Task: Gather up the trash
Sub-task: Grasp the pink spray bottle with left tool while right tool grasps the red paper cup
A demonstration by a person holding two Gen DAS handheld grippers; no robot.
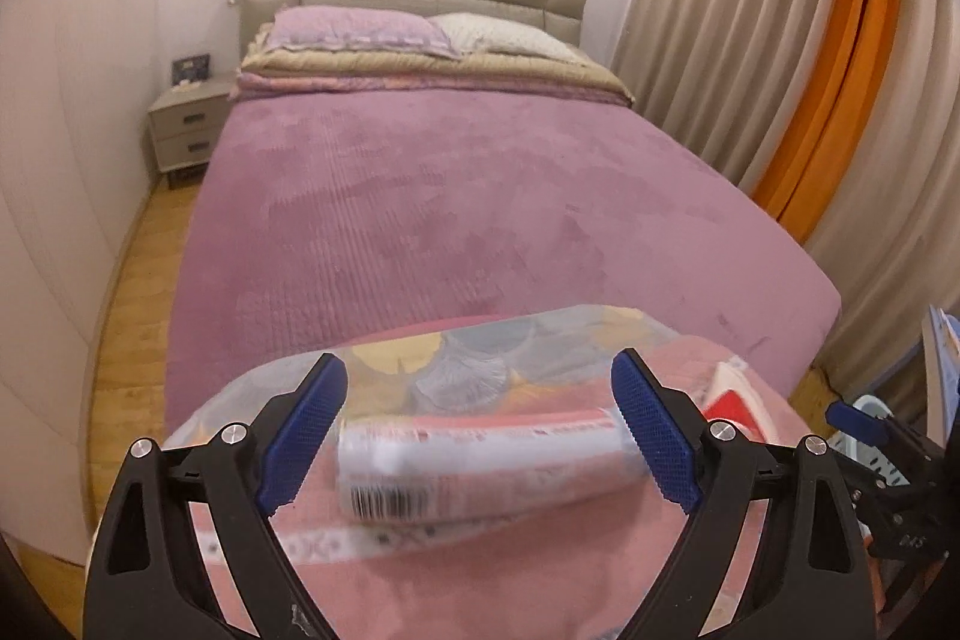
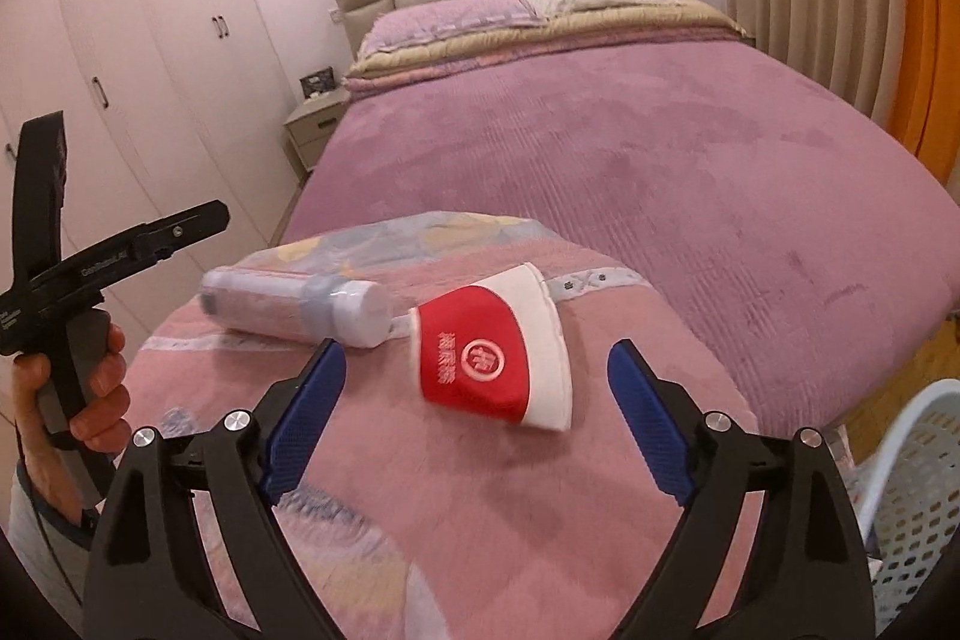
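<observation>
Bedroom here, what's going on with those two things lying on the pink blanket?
A person is clearing trash off the foot of the bed with a hand-held tool in each hand. The left tool is open around a plastic bottle lying on its side on the pink blanket, not gripping it. The right tool is open in front of a flattened red and white paper cup beside the bottle. A white basket waits at the right.

Home bedroom, made bed [image 1: 480,196], nightstand [image 1: 186,130], wardrobe [image 2: 138,58], curtains [image 1: 738,40]
</observation>
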